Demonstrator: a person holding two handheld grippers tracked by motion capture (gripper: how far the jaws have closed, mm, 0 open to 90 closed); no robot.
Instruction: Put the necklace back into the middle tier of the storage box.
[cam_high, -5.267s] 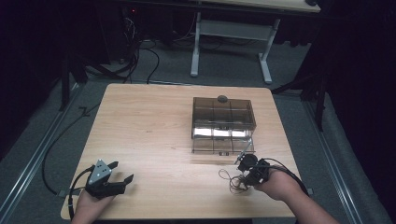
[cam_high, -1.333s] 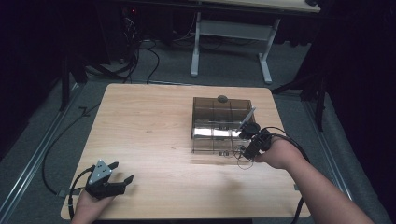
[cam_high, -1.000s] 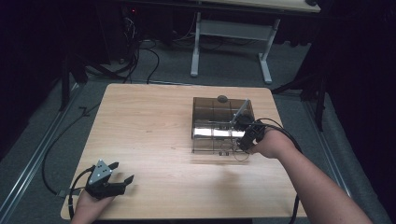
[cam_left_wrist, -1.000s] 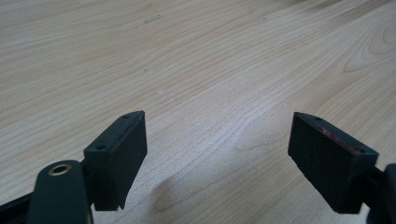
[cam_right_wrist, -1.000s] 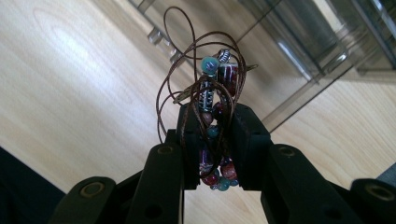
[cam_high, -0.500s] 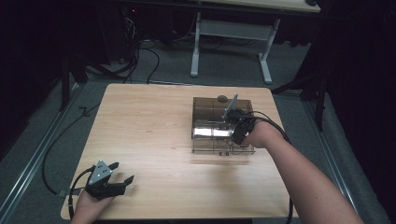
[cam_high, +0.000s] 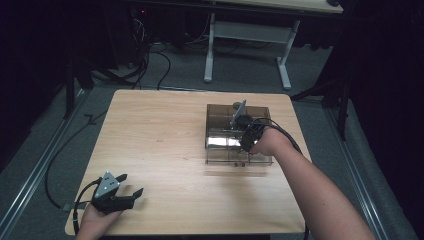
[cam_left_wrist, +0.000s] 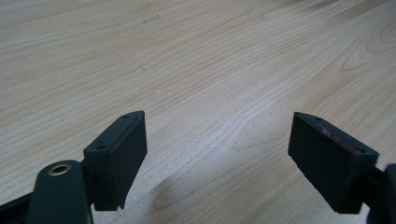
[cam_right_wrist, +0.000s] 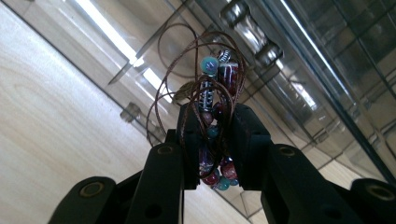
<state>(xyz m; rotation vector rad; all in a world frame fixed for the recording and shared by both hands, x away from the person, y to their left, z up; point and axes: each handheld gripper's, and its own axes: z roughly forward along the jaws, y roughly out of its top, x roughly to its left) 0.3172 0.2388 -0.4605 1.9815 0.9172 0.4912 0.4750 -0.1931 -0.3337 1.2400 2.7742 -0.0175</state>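
Two hand-held grippers, right (cam_right_wrist: 212, 140) clamping beaded cord (cam_right_wrist: 215, 88) over clear box (cam_high: 220, 145), left (cam_left_wrist: 217, 154) spread, resting low.

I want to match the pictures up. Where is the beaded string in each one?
High view: too small to make out; the right gripper that holds it is over the clear box.
Left gripper view: not there.
Right gripper view: the beaded string is centre, pinched between the jaws.
Shared landmark: the clear box.
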